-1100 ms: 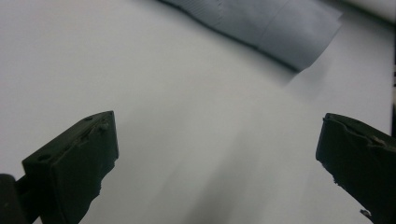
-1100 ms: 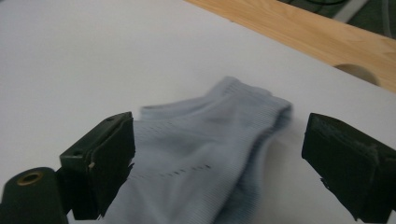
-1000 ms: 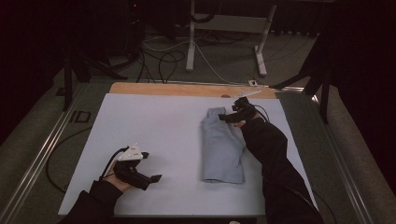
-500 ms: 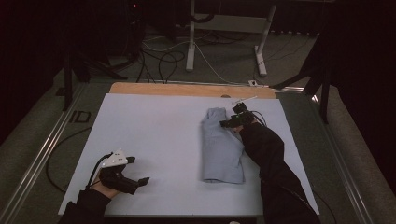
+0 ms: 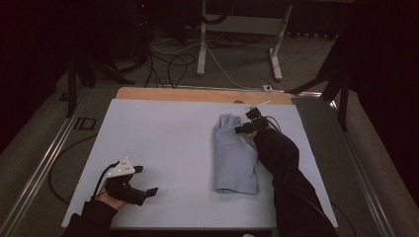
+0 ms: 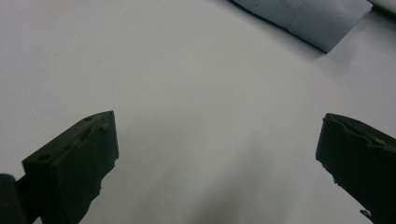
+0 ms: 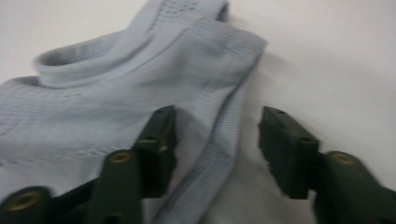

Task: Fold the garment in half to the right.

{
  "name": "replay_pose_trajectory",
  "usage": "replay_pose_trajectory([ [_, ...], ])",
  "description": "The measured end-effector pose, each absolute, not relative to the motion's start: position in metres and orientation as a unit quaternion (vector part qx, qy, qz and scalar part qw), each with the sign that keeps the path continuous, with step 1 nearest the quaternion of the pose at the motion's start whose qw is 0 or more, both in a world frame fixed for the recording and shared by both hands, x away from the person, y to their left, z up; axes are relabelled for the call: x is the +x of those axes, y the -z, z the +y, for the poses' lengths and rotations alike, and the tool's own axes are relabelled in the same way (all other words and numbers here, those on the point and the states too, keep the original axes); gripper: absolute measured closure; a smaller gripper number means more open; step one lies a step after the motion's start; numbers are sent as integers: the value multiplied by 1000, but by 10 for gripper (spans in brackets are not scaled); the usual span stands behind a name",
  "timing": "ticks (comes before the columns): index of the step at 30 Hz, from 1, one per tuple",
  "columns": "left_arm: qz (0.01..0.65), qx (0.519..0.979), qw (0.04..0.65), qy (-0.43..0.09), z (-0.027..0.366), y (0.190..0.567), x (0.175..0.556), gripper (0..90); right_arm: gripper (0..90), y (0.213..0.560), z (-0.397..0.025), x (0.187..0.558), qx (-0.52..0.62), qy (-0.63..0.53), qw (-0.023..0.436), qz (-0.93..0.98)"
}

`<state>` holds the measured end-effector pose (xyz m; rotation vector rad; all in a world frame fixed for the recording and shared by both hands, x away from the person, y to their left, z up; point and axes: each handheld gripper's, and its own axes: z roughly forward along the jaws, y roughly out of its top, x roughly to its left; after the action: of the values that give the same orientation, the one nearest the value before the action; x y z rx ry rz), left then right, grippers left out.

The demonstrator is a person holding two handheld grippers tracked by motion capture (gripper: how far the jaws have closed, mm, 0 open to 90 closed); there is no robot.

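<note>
A light blue folded garment (image 5: 235, 154) lies lengthwise on the white table top (image 5: 168, 143), right of centre. My right gripper (image 5: 245, 127) is at the garment's far right edge. In the right gripper view it (image 7: 215, 135) stands open, its jaws straddling the ribbed hem of the garment (image 7: 121, 84), one jaw over the cloth and the other over bare table. My left gripper (image 5: 143, 185) rests near the front left of the table, held by a hand. It (image 6: 217, 154) is wide open over bare white surface, with the garment's corner (image 6: 308, 21) far ahead.
A wooden strip (image 5: 197, 95) borders the table's far edge. Metal rails (image 5: 44, 163) run along the left side. Beyond the table are cables (image 5: 173, 64) and a white stand's legs (image 5: 202, 44) on the floor. The person's dark sleeve (image 5: 286, 177) crosses the table's right part.
The right gripper has come down and toward the garment's far right edge, opening over its hem. The left gripper drifted slightly left and toward the front edge.
</note>
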<state>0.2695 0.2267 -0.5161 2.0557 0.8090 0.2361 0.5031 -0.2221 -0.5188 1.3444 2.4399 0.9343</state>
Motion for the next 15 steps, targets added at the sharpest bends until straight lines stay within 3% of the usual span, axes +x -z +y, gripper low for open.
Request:
replay_pose_trajectory([
  [1,325,830,443,-95,227,516,270,4,644,517,-220,502,443,-315,90,835],
  [2,325,830,443,-94,226,517,270,4,644,517,-220,502,443,-315,90,835],
  [3,325,830,443,-94,226,517,270,4,764,514,-217,501,435,-309,95,841],
  [4,326,830,444,-94,227,517,270,4,807,512,-216,500,429,-306,103,843],
  [6,325,831,442,-94,227,517,270,4,853,507,-214,499,425,-305,115,844],
  [15,322,818,463,-114,229,515,269,4,867,478,-205,492,392,-368,159,828],
])
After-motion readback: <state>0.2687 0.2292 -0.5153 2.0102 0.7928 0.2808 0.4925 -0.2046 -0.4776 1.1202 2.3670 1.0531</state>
